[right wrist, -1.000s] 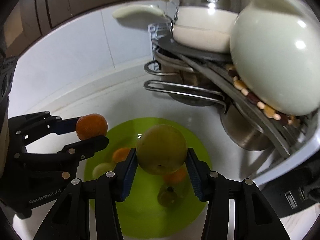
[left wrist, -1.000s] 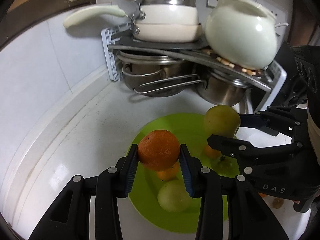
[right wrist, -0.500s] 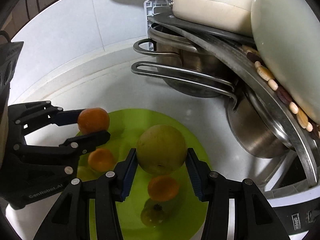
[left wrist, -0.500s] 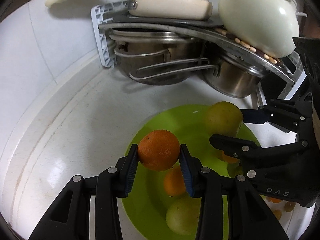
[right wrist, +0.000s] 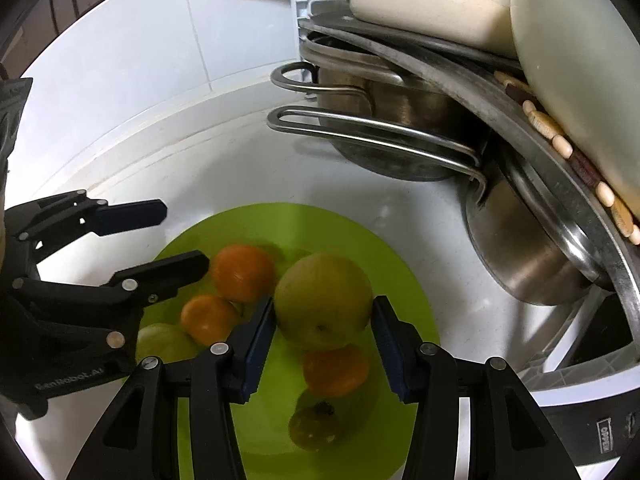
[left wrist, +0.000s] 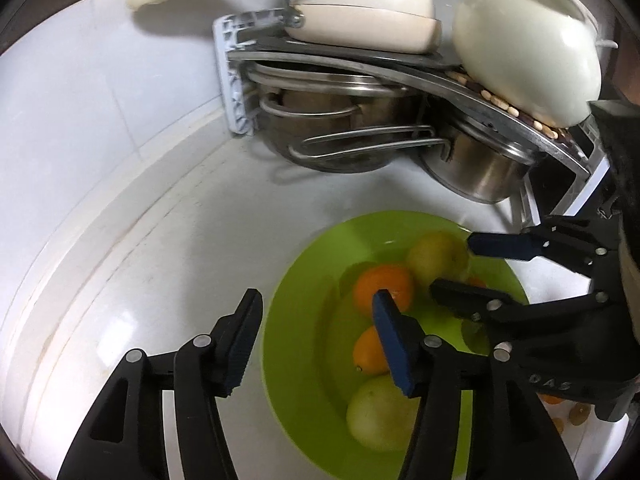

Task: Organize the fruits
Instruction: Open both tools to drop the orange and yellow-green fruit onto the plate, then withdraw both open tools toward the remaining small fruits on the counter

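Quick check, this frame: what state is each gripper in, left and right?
Left gripper: open, holding nothing; an orange lies in the green bowl ahead.
Right gripper: open, the yellow-green fruit between its fingers, apparently released.

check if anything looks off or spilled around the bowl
A few small orange-brown bits lie loose on the counter, right of the green bowl. The fruit sits inside the bowl, and both the left gripper and the right gripper are open.

A white countertop (left wrist: pixel 168 216) carries a green bowl (left wrist: pixel 288 304) near its middle. Toward the back corner, steel pots (right wrist: pixel 520 256) sit on it beside a metal rack (left wrist: pixel 236 80) against the tiled wall.
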Demonstrator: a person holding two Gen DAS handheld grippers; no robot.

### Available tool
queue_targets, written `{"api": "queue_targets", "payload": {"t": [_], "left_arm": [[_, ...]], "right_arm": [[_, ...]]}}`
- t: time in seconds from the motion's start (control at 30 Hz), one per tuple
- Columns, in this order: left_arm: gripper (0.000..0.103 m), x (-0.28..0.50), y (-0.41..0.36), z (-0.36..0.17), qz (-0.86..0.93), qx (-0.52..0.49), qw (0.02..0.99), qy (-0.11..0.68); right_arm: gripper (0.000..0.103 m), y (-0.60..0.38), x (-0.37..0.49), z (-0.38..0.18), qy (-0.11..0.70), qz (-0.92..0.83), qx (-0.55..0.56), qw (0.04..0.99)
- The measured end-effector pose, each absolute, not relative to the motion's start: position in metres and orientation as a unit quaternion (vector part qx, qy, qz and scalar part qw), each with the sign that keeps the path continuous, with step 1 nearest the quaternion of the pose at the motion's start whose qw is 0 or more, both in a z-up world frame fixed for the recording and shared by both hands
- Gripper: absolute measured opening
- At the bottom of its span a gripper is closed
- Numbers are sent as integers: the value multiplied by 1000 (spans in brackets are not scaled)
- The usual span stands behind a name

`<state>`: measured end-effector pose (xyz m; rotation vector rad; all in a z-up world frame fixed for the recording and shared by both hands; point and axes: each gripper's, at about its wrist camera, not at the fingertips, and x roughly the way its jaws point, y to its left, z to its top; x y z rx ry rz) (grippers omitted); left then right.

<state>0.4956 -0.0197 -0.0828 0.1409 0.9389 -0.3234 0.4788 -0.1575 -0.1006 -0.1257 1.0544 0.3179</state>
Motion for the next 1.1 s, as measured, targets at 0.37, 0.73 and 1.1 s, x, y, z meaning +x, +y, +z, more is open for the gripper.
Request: {"api": "queue_targets", "payload": {"t": [0.37,0.73,1.1], "left_arm": [[62,453,-20,-46,-139,64,899,411],[67,394,-18,-2,-144,57,920,361],[74,328,-33,22,-157,81,931,320]], "right_arm": [[55,-166,441,-58,456,147,-48,876],[55,-177,379,-5,399,126,-43,907],[63,-199,316,24,370,85,-29,925]]}}
